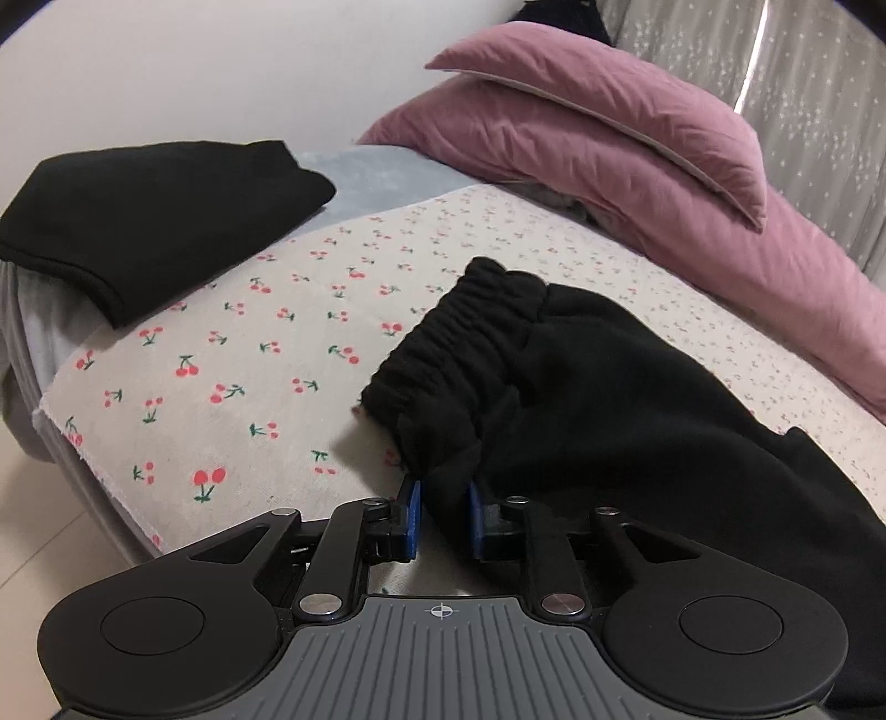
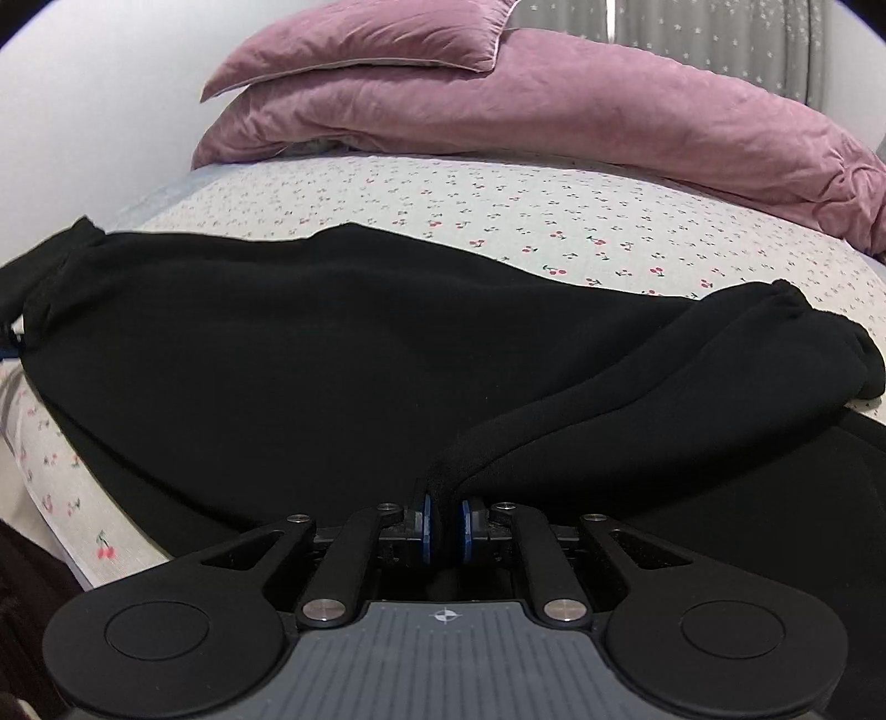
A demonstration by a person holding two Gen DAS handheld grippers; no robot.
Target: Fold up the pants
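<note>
Cherry-print bed sheet (image 1: 232,354) carries black fleece pants (image 2: 310,354). Left claw (image 1: 442,512) pinches fabric below their elastic waistband (image 1: 459,338); right claw (image 2: 443,523) clamps a fold. Beyond: folded black garment (image 1: 149,216), mauve pillow (image 2: 376,39).

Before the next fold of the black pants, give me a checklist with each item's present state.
1. Left gripper shut on the black elastic-waist pants: ok, fabric near the gathered waistband sits between the blue pads.
2. Right gripper shut on the pants: ok, a fold of cloth is pinched between its pads.
3. Pants spread flat: not ok, one leg lies rumpled across the other.
4. Landing area on the cherry-print sheet: ok, bare beside the waistband.
5. Folded black garment apart from the pants: ok.
6. Pink quilt apart from the pants: ok.
</note>
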